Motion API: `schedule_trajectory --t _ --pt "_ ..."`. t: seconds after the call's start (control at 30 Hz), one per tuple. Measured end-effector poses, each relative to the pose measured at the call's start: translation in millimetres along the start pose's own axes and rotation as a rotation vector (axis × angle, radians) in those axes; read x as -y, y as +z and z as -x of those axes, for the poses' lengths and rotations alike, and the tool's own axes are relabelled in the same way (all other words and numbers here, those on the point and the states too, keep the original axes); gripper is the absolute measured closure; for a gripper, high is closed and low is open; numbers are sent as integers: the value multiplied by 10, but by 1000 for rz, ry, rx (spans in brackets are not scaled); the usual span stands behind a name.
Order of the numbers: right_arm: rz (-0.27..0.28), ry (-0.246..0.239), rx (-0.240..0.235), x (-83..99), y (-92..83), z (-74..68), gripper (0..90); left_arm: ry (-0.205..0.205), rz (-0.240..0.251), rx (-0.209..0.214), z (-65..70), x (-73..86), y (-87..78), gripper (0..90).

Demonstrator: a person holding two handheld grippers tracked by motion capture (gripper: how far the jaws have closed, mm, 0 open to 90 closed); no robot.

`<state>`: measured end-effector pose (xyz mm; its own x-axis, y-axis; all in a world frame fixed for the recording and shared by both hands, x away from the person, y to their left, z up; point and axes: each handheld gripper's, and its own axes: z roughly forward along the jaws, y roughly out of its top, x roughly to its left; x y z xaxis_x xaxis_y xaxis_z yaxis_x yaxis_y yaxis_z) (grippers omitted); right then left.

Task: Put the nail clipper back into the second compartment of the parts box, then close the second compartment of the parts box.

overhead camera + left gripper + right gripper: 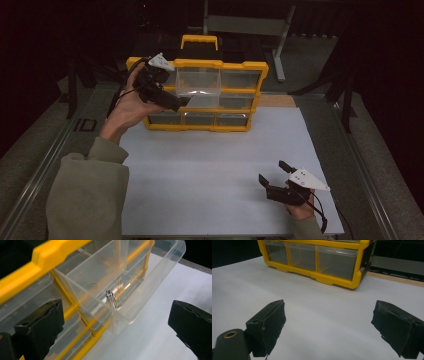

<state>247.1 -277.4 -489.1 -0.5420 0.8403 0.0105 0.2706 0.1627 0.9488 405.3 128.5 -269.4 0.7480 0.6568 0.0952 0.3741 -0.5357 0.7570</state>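
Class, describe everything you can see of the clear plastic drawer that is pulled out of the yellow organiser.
The clear plastic drawer is a see-through, open-topped box with thin walls and rounded corners. It sits in the upper row of the yellow plastic drawer organiser, pulled partway out towards the person, its front overhanging the white table surface. In the left gripper view a small shiny metal ring-like piece lies inside it, in a near corner. The open left hand-held gripper is close beside the drawer, with no clear contact.

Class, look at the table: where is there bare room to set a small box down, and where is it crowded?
Free: the white mat between the yellow drawer cabinet and the right claw. Crowded: the cabinet's front, where a clear drawer sticks out beside the left claw.
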Motion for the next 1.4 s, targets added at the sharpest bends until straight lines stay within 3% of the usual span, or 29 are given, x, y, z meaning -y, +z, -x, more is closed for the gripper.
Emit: schedule_trajectory --t 1.03,1.2,1.4 --pt "-5 2 -1 3 5 -4 110 -11 -30 34 3 256 12 25" --pt "-4 -1 0 3 4 -5 110 -6 -36 38 17 286 -15 41" --pt "-5 -4 1 1 8 -14 110 -4 -24 63 14 341 -69 133"
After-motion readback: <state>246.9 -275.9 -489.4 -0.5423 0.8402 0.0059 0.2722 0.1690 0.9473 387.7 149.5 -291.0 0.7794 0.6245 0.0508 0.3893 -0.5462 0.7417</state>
